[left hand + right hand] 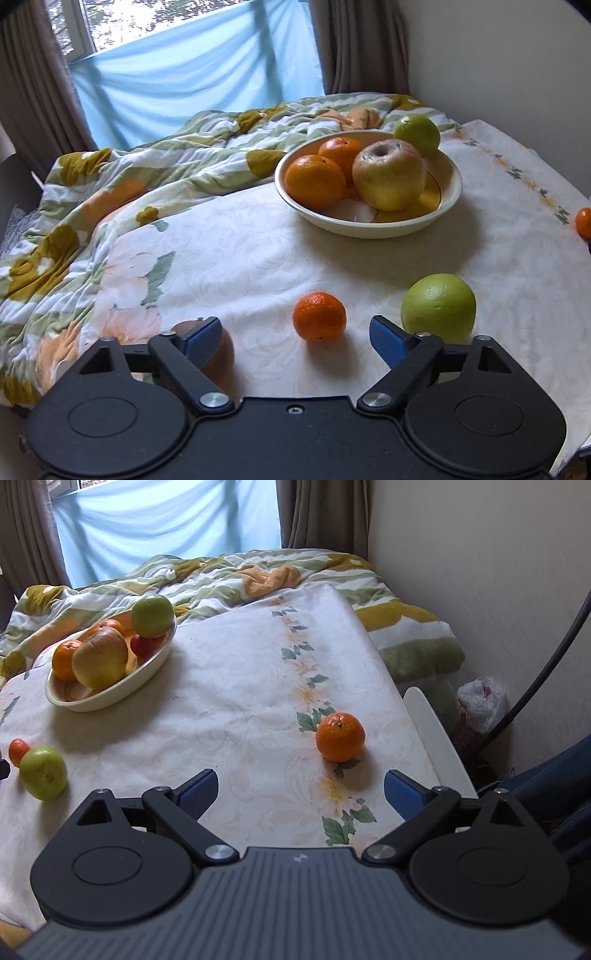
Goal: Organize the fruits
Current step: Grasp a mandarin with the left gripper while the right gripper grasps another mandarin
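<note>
My left gripper point(295, 339) is open, its blue pads wide apart just above the white flowered cloth. A small mandarin point(319, 316) lies just beyond the gap between them, untouched. A green apple point(438, 303) rests by the right pad, and a brown fruit point(221, 350) is half hidden behind the left pad. Farther back, the cream bowl point(369, 230) holds two oranges, a yellow apple and a green apple. My right gripper point(300, 792) is open and empty. Beyond it, slightly right, lies an orange point(340, 736). The bowl point(122, 690) sits far left.
A rumpled flowered quilt point(110, 192) covers the bed's left and far side. The wall point(480, 590) runs close on the right, with a white board edge point(436, 734), a plastic bag point(480, 701) and a dark cable point(546, 657). A blue-clad leg point(554, 786) is at the right.
</note>
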Demonstrator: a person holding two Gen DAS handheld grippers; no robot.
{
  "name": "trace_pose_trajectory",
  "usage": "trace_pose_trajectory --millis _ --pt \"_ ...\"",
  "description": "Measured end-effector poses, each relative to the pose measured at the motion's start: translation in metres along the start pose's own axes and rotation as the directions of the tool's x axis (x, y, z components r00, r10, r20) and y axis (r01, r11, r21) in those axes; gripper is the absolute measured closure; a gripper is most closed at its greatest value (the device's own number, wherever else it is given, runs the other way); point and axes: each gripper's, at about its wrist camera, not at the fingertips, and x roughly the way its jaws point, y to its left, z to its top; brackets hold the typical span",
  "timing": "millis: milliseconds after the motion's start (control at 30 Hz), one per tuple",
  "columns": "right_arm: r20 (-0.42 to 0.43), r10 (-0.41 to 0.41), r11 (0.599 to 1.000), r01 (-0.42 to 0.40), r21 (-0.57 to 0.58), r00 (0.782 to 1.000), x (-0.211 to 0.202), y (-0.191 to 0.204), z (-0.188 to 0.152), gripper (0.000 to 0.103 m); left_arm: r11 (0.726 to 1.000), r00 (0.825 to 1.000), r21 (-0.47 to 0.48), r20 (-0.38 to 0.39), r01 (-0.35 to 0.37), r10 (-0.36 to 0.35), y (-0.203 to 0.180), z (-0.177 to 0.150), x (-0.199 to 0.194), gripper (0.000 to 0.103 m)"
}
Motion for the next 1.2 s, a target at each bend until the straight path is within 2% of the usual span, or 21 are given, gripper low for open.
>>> trace_pose_trajectory --millis 167,233,300,367,433,700,833,1000,1133,1200 --pt "0.004 -0.022 1.000 0.022 0.014 1.000 0.011 0.003 0.001 0.000 0.998 0.999 0.047 -0.019 0.029 -0.028 -0.006 0.003 0.016 0.031" --pt "0.005 -0.029 0.999 0.029 0.020 1.000 0.014 0.002 0.002 0.000 0.998 0.999 0.054 -0.028 0.037 -0.036 -0.007 0.004 0.020 0.045" --pt "0.003 -0.035 0.999 0.035 0.025 0.999 0.017 0.001 0.003 0.000 0.998 0.999 0.062 -0.031 0.028 -0.026 -0.008 0.003 0.023 0.048" --pt "0.000 -0.039 0.999 0.039 0.024 0.999 0.020 0.001 0.004 0.000 0.998 0.998 0.048 -0.038 0.046 -0.044 -0.007 0.003 0.024 0.053" --pt "-0.008 -0.044 0.999 0.044 0.009 0.999 0.023 0.002 0.005 0.000 0.997 0.997 0.036 -0.045 0.070 -0.068 -0.006 0.004 0.026 0.063" --pt "-0.024 -0.051 0.999 0.051 -0.003 0.998 0.035 0.000 0.008 0.007 0.998 0.997 0.021 -0.051 0.061 -0.060 -0.007 0.001 0.024 0.063" --pt "-0.034 -0.061 0.998 0.061 -0.014 0.998 0.044 -0.003 0.010 0.019 0.999 0.997 0.002 -0.057 0.054 -0.054 -0.007 -0.002 0.020 0.063" --pt "-0.026 -0.067 0.997 0.066 -0.027 0.997 0.049 -0.006 0.014 0.021 0.998 0.997 -0.030 -0.063 0.051 -0.053 -0.008 -0.003 0.017 0.063" --pt "-0.018 -0.066 0.997 0.065 -0.030 0.998 0.052 -0.008 0.017 0.031 0.997 0.997 -0.062 -0.059 0.047 -0.051 -0.010 -0.005 0.013 0.063" --pt "-0.014 -0.071 0.997 0.070 -0.035 0.997 0.052 -0.009 0.019 0.044 0.995 0.998 -0.085 -0.043 0.043 -0.047 -0.010 -0.005 0.007 0.063"
